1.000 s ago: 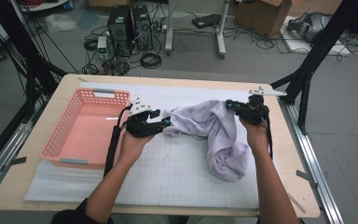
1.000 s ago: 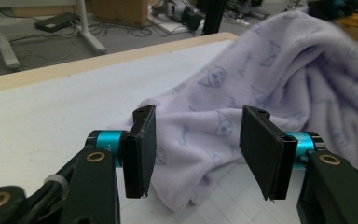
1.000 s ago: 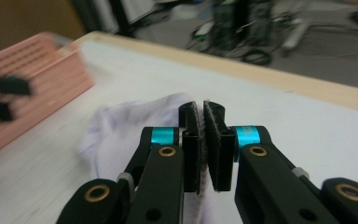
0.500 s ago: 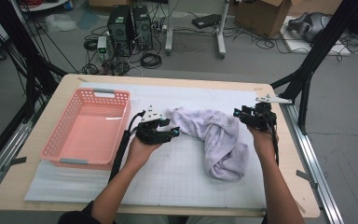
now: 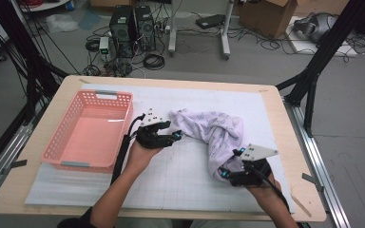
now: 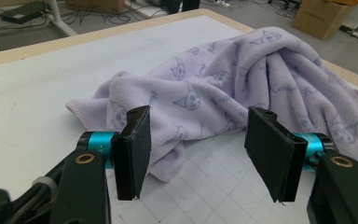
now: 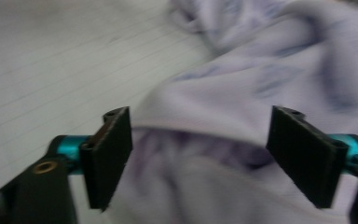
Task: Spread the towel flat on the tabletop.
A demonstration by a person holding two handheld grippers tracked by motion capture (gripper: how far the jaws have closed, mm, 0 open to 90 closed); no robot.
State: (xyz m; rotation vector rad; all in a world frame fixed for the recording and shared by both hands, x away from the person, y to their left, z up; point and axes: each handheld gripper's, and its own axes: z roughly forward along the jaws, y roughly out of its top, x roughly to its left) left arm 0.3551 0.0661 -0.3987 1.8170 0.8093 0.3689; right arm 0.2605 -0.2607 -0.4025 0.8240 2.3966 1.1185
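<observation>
Partly blurred, the towel (image 7: pixel 261 70) lies between the just-opened right tongs (image 7: pixel 200 154); left tongs (image 6: pixel 205 154) gape too.

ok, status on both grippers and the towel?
Left gripper open at lilac cat-print towel edge. Right gripper just opened, jaws astride cloth, not clamped. Pink plastic basket alongside, nothing blocking.

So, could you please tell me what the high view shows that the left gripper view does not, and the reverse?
High view: the pink basket at the table's left, both hands, and the right gripper with open jaws at the lilac towel's near end.

Left gripper view: the cat-face print on the towel, its stitched hem, and the left gripper with jaws apart, the towel's edge between them but unpressed.

Both: the crumpled towel on the white gridded mat and the left gripper at its edge.
</observation>
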